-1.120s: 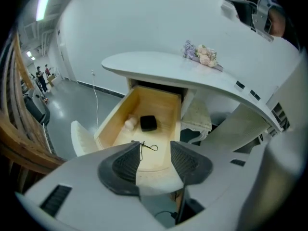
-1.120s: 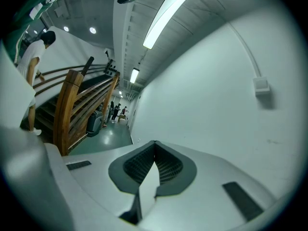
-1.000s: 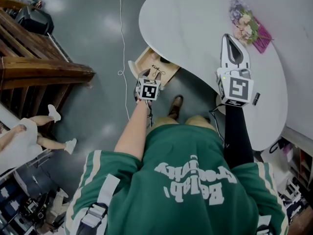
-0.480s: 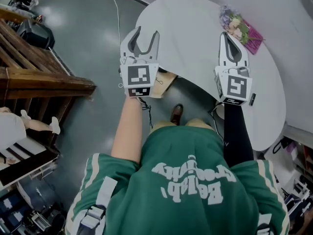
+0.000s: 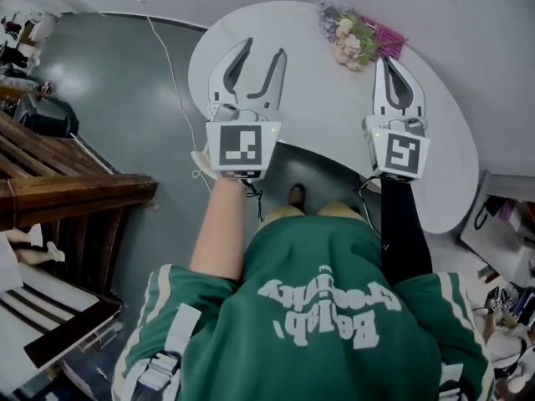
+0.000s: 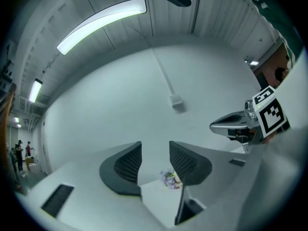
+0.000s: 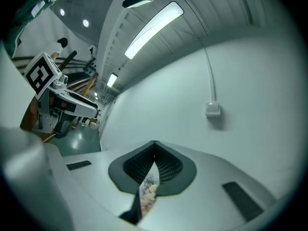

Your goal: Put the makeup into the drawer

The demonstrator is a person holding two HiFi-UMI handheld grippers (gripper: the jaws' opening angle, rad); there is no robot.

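Both grippers hang side by side above the white oval table (image 5: 326,98). My left gripper (image 5: 263,48) is over the table's left part, its jaws apart and closing a little with nothing between them; in its own view the left gripper (image 6: 155,146) frames only the tabletop and distant flowers. My right gripper (image 5: 390,59) is over the right part, its tips touching and holding nothing, as the right gripper view (image 7: 154,143) also shows. I see no makeup. The drawer under the table's near edge is hidden behind the left gripper.
A bunch of flowers (image 5: 355,36) on a pink mat lies at the table's far edge. A wooden structure (image 5: 67,190) stands on the left, with a white cable (image 5: 171,73) on the grey floor. A wall box (image 7: 212,109) sits on the wall behind.
My left gripper has risen from the open wooden drawer below the table edge to above the tabletop and turned level. The right gripper shifted slightly forward. The drawer has dropped out of sight.
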